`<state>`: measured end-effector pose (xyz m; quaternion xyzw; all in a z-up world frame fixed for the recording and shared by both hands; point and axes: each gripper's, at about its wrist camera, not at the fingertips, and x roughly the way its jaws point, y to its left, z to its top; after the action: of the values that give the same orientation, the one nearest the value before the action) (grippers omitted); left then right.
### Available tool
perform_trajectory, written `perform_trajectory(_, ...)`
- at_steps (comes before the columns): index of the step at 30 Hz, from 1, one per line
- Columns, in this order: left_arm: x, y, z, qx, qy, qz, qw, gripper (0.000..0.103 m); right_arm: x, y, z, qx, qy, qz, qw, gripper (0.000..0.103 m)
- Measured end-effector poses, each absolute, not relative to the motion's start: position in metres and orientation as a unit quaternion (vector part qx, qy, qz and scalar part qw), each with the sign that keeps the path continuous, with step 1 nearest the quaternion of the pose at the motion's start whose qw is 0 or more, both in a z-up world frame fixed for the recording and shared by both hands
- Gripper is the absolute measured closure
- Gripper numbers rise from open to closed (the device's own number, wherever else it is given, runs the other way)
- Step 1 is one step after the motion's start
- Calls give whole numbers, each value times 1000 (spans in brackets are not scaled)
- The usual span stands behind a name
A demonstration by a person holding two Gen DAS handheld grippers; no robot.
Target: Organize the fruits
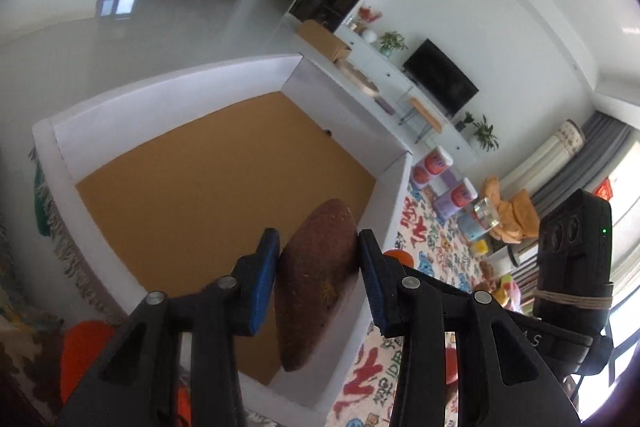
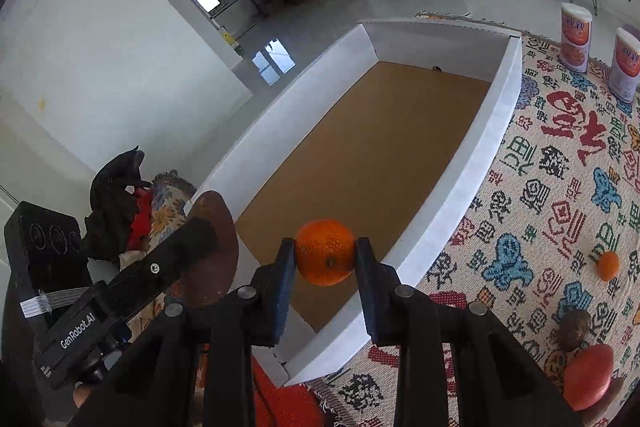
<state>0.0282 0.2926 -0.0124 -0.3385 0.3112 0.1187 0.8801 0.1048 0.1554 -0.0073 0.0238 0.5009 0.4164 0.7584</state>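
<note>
The big box [image 2: 460, 183] has smooth white walls and a flat brown floor that looks like cardboard. It sits on a woven cloth [image 2: 560, 187] covered in bright red, blue and green shapes.

The left gripper [image 1: 318, 275] squeezes a long brown fruit [image 1: 316, 275] between its blue pads. The fruit is rough and dull, shaped like a fat oval with pointed ends (it may be a sweet potato, hard to say). It hangs over the near part of the box, close to the white wall.

The right gripper [image 2: 325, 267] pinches a round orange [image 2: 325, 251]. Its skin is shiny and bumpy with tiny dots. It hangs over the near end of the box too.

Outside the box, on the cloth, lie a small orange [image 2: 608, 265], a brown wrinkly lump [image 2: 574, 330] and a smooth red fruit [image 2: 588, 375]. Two round tubs [image 2: 576, 39] stand past the box's far corner.
</note>
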Motion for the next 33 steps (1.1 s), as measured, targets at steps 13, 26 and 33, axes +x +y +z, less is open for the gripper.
perform_trajectory(13, 31, 243, 3, -263, 268, 114, 920, 16, 96, 125, 11, 29, 432, 376, 819, 54)
perform_trajectory(26, 65, 60, -114, -69, 402, -26, 913, 9, 38, -201, -94, -4, 408, 17, 913, 22)
perform_trajectory(33, 91, 51, -120, 9, 378, -13, 926, 9, 38, -289, -139, 34, 439, -74, 895, 20)
